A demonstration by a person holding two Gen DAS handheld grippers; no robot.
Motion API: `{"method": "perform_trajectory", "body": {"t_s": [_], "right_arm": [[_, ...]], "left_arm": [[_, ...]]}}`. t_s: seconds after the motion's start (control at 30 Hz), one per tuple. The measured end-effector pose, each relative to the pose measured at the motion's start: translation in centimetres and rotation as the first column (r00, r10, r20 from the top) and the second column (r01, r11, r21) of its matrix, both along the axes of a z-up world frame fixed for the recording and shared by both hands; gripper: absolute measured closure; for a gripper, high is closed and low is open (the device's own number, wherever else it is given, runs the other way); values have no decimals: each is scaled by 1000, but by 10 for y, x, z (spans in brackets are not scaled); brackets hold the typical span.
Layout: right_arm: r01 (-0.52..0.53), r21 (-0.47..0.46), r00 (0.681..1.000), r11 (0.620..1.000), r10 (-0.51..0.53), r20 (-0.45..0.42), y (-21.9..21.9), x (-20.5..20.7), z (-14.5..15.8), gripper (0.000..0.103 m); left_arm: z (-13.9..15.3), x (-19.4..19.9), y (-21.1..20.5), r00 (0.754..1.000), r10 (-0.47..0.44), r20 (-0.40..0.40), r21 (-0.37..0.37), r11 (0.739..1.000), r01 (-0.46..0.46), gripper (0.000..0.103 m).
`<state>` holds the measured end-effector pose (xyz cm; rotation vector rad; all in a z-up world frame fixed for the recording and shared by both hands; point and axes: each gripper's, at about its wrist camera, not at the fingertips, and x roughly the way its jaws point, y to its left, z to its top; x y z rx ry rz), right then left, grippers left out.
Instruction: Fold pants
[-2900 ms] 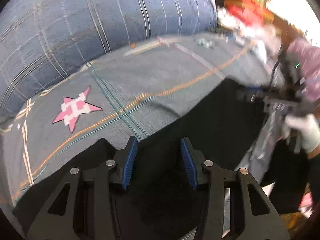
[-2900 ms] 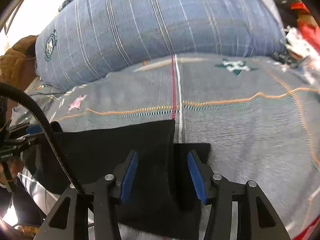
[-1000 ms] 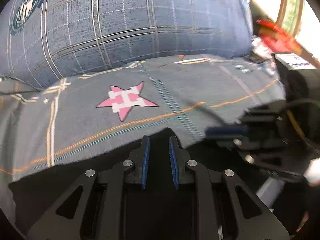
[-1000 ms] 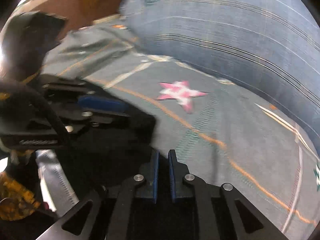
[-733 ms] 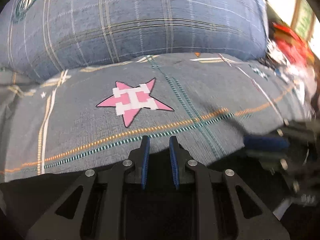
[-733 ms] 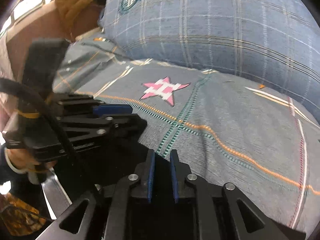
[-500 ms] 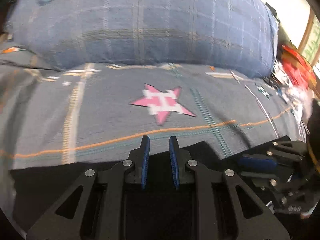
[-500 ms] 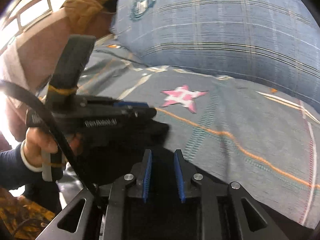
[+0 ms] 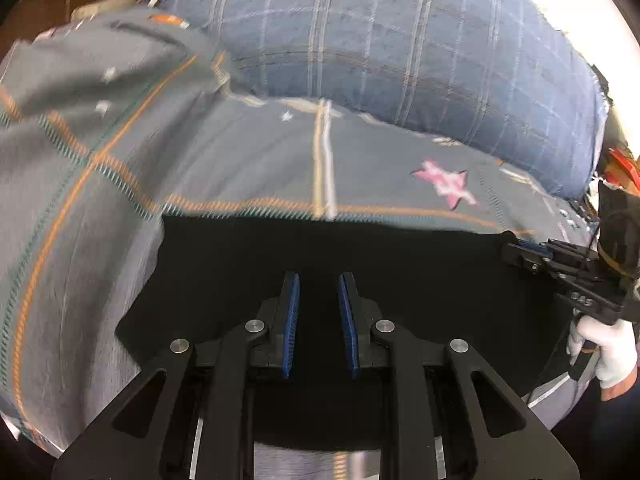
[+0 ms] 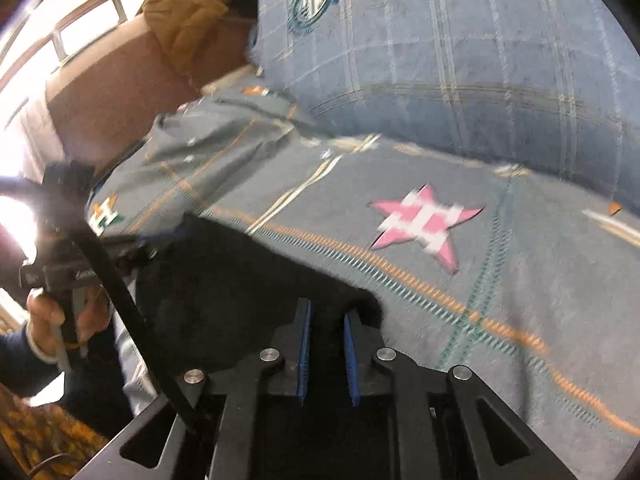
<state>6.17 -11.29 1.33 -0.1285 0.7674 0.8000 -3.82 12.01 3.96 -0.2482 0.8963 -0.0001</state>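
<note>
The black pants (image 9: pixel 400 256) lie spread across the grey bed cover (image 9: pixel 240 168), stretched flat between my two grippers. My left gripper (image 9: pixel 319 280) is shut on the near part of the cloth, with black fabric filling the narrow gap between its blue pads. In the right wrist view the pants (image 10: pixel 240 280) end in a bunched corner, and my right gripper (image 10: pixel 327 306) pinches that corner while its jaws are closing. The right gripper (image 9: pixel 520 250) shows at the far right of the left wrist view, held by a white-gloved hand (image 9: pixel 608 348). The left gripper (image 10: pixel 160 240) appears blurred at the left, held by a bare hand.
A big blue plaid pillow (image 9: pixel 400 40) (image 10: pixel 480 60) lines the back of the bed. A pink star (image 9: pixel 444 186) (image 10: pixel 424 228) marks the cover beyond the pants. An ochre cloth (image 10: pixel 192 8) lies at the pillow's left end. The bed's near edge drops to a patterned floor (image 10: pixel 40 440).
My left gripper has swung left, away from the right one, drawing the pants out wide between them. The right jaws widened a little, then narrowed again on the cloth.
</note>
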Motion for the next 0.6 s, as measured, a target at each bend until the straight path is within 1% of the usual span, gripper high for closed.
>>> {"method": "perform_trajectory", "body": {"t_s": [0.07, 0.1, 0.13, 0.17, 0.2, 0.23, 0.27, 0.33, 0.5, 0.6], "right_arm": [[38, -77, 999, 996, -36, 23, 4, 4, -13, 89], [48, -65, 999, 997, -46, 27, 4, 4, -17, 89], [56, -63, 998, 996, -53, 39, 3, 2, -15, 89], [61, -63, 997, 996, -58, 46, 1, 0, -12, 87], [72, -69, 996, 995, -69, 51, 0, -1, -11, 84], [89, -80, 995, 993, -85, 55, -1, -1, -10, 76], [103, -84, 994, 991, -98, 56, -4, -3, -8, 73], [113, -71, 992, 991, -109, 56, -11, -9, -2, 72], [146, -71, 987, 987, -141, 74, -32, -40, 10, 67], [173, -40, 984, 984, -172, 45, -54, -58, 9, 64]], "left_arm": [[-8, -3, 2, 1000, 8, -20, -13, 1000, -9, 84], [-9, -5, 1, 1000, 8, -9, -8, 1000, -8, 84], [-9, -6, -2, 1000, 3, 0, 11, 1000, -3, 82], [-9, -6, -5, 1000, -5, -1, 27, 1000, 5, 81], [-7, -7, -7, 1000, -7, 0, 34, 999, 7, 80], [-6, -9, -7, 1000, -7, 1, 32, 999, 7, 80], [-4, -10, -9, 1000, -13, 4, 23, 1000, 13, 80], [0, -9, -14, 1000, -30, 7, 9, 1000, 30, 80], [11, -8, -38, 996, -83, 39, 7, 997, 83, 80], [16, -7, -56, 991, -121, 55, 5, 993, 121, 80]]}}
